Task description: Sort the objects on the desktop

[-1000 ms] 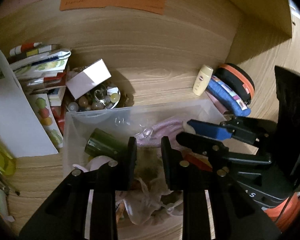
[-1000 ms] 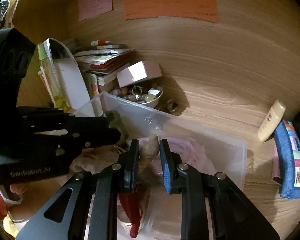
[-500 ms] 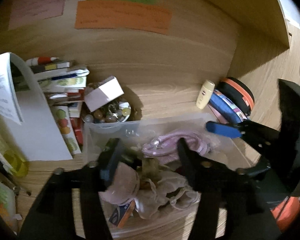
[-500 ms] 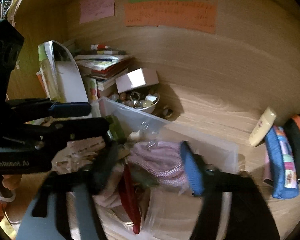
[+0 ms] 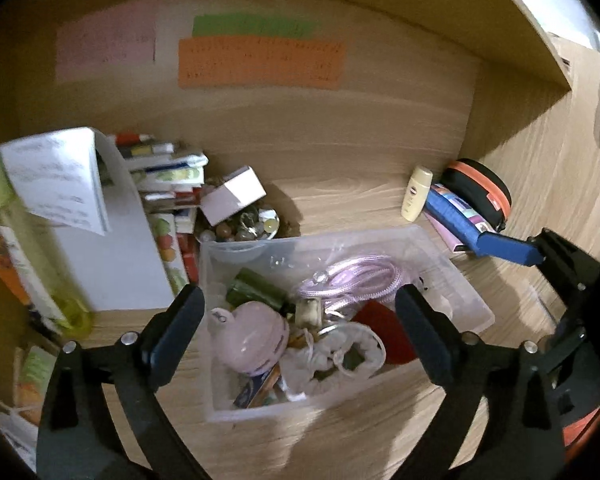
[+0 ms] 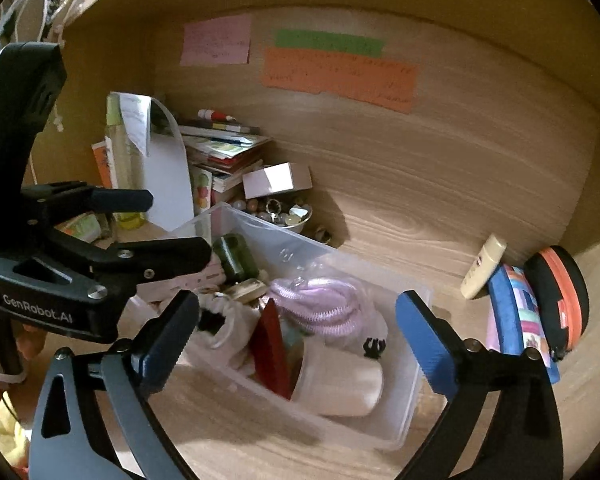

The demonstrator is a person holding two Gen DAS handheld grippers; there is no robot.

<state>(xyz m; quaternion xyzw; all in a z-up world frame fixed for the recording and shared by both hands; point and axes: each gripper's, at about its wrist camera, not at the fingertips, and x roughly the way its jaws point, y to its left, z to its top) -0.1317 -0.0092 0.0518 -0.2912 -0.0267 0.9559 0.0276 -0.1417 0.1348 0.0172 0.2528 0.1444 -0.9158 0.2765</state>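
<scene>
A clear plastic bin (image 5: 476, 312) (image 6: 400, 432) stands on the wooden desk. It holds a pink cord (image 5: 352, 280) (image 6: 320, 304), a dark green cylinder (image 5: 256, 292) (image 6: 236, 258), a pink round case (image 5: 252, 340), a white drawstring pouch (image 5: 340, 356) and a red piece (image 6: 270, 344). My left gripper (image 5: 298, 320) hovers above the bin's near side, jaws opening wide, nothing between them. My right gripper (image 6: 296, 320) hangs over the bin beside it, jaws also opening and empty. In the right wrist view the left gripper (image 6: 152, 228) shows at the left.
Behind the bin sit a bowl of beads (image 5: 252, 228) with a white box (image 5: 236, 194) on it and a stack of books (image 5: 168, 176). A cream tube (image 5: 416, 192), a blue pouch (image 5: 456, 216) and a black-orange case (image 5: 480, 188) lie at the right. Sticky notes (image 5: 260, 64) hang on the back wall.
Both grippers went from shut to wide open and drew back and up from the bin. The beige piece seen between the right fingers is no longer between them.
</scene>
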